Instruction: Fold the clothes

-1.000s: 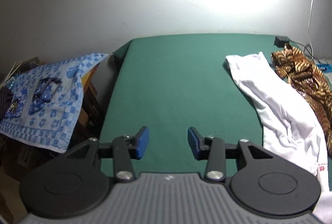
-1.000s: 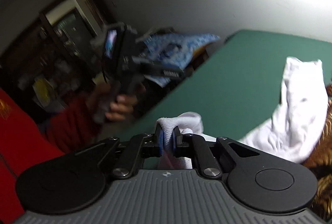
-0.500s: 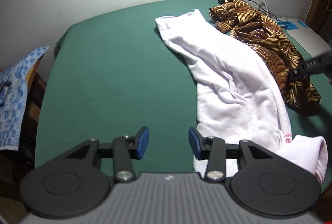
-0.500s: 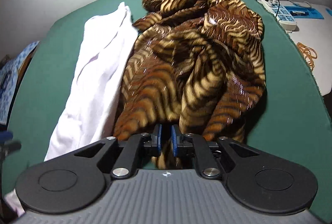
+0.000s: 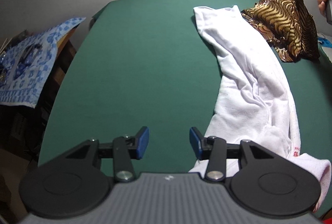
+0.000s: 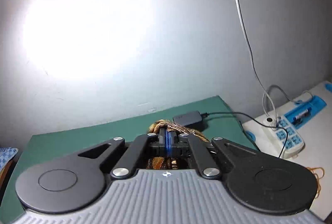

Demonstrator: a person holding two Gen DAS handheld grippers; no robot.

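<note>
Pinching the brown striped cloth [image 6: 166, 127], my right gripper [image 6: 167, 142] has clamped tight on a bunch of its edge; a second ago those pads held a corner of the white shirt [image 5: 249, 83] instead, so I have let that garment go and switched to the other one. In the left wrist view the striped cloth now hangs in a lifted peak from that gripper at the far right of the green surface [image 5: 132, 70], with its lower part still heaped on the surface just beside the shirt. That means, as I judge it, the folding proper has not begun: I am only pulling the two garments apart. My left gripper [image 5: 169, 142] hangs half open and empty over the near edge of the surface, its right finger [image 5: 195, 142] over the shirt's near end, having swung across from bare green toward it. The shirt lies in a long crumpled strip from near to far. No containers hold any clothes here; beyond the surface I see only a power strip [image 6: 288, 137] on a white ledge and a charger [image 6: 187, 117] at the far edge.
</note>
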